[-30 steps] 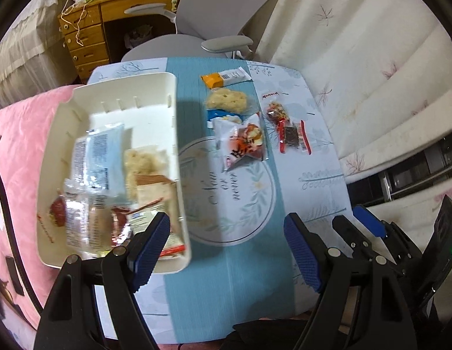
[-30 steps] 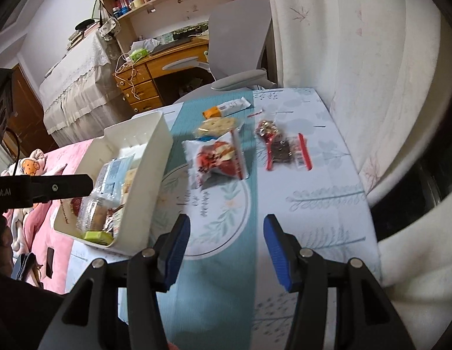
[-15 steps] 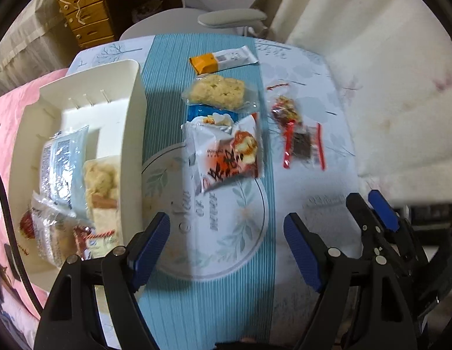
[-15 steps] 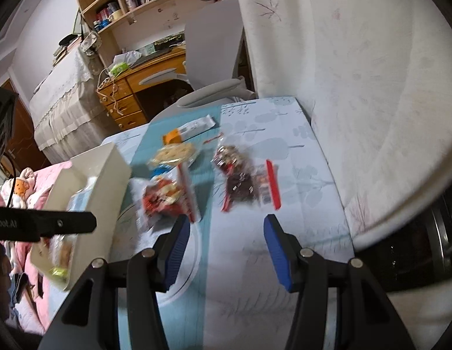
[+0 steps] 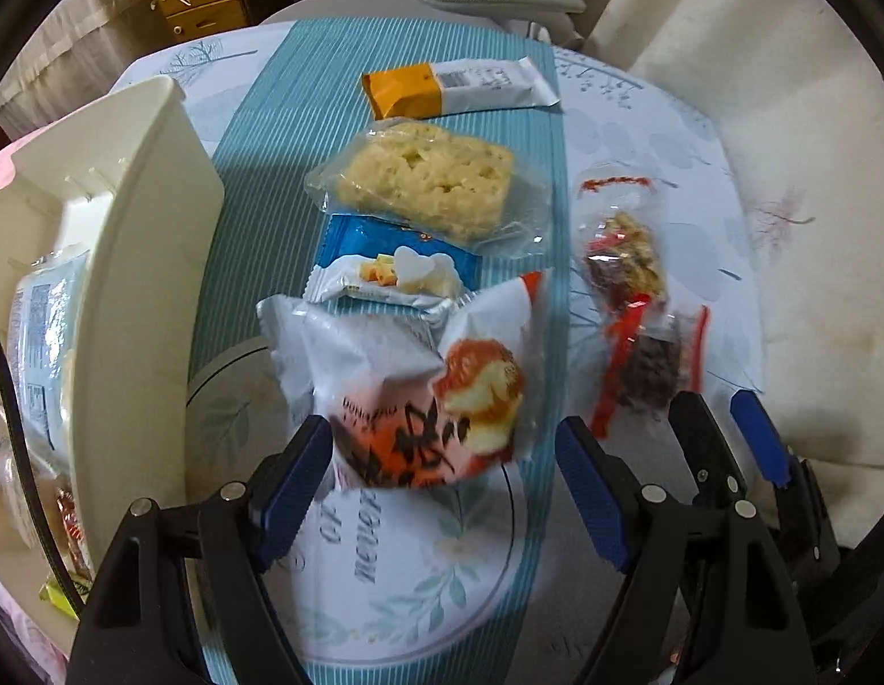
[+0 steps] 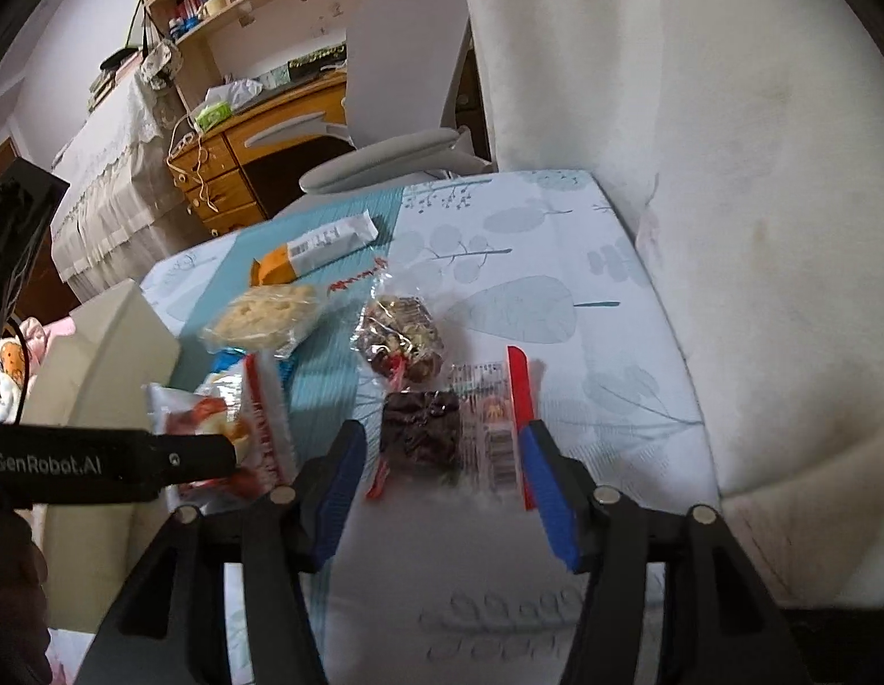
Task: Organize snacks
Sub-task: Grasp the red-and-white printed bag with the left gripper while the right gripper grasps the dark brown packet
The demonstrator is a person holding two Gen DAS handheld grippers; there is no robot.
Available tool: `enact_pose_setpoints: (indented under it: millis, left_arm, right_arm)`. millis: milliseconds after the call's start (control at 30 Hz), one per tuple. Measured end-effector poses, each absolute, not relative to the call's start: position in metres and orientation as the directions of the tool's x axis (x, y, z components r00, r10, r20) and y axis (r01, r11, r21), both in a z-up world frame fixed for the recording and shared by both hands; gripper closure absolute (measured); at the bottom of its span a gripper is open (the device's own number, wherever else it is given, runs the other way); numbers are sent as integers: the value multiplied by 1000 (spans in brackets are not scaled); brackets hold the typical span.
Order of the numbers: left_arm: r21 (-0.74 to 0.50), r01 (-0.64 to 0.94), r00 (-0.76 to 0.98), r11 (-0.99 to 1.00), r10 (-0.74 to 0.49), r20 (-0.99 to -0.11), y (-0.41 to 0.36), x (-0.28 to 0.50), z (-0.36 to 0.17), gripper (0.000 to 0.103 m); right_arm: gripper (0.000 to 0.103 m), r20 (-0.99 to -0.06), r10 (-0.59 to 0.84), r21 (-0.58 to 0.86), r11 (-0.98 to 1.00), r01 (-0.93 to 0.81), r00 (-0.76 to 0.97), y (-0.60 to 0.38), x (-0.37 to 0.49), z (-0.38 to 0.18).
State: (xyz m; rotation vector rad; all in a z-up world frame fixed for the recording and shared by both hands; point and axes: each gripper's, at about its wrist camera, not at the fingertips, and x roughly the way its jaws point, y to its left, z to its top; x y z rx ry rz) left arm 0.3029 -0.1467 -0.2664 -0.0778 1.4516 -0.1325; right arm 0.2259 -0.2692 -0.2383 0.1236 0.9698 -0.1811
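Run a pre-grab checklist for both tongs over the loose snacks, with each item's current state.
1. Left tongs open over the red-and-white packet, pads clear of it: ok.
2. Right tongs opening, dark brownie packet between the fingers, not pressed: ok.
3. Red-and-white packet free of the blue packet: not ok, it overlaps it.
4. Brownie packet clear of the nut cluster packet: cannot tell.
5. White bin beside the snacks, room left: cannot tell.
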Motion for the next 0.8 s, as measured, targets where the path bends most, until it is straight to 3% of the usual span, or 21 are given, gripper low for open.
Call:
enact_pose_setpoints:
  millis: [400, 533, 600, 667, 800]
  left_arm:
    - [-55, 40, 131, 998, -60, -990, -146, 313, -294, 9]
    - [-42, 43, 109, 998, -47, -993, -148, 315, -308, 9]
    - [-31, 7, 99, 999, -32, -995, -141, 318, -314, 16]
    - [-20, -23, 134, 1000, -17, -991, -134, 321, -314, 24]
    - [-37, -22, 154, 999, -33, -987, -126, 320, -310, 37]
  right_arm:
    - [41, -855, -105, -46, 991, 128, 508, -260, 256, -277]
    - [42, -871, -139, -74, 985, 155, 470, -260, 260, -282]
    - [43, -868, -148, -87, 985, 148, 474, -260, 258, -283]
    - [55, -863, -151, -107, 987, 117, 482, -257, 257, -283]
    - [60, -851, -176, -162, 984, 72, 495, -247, 255, -284]
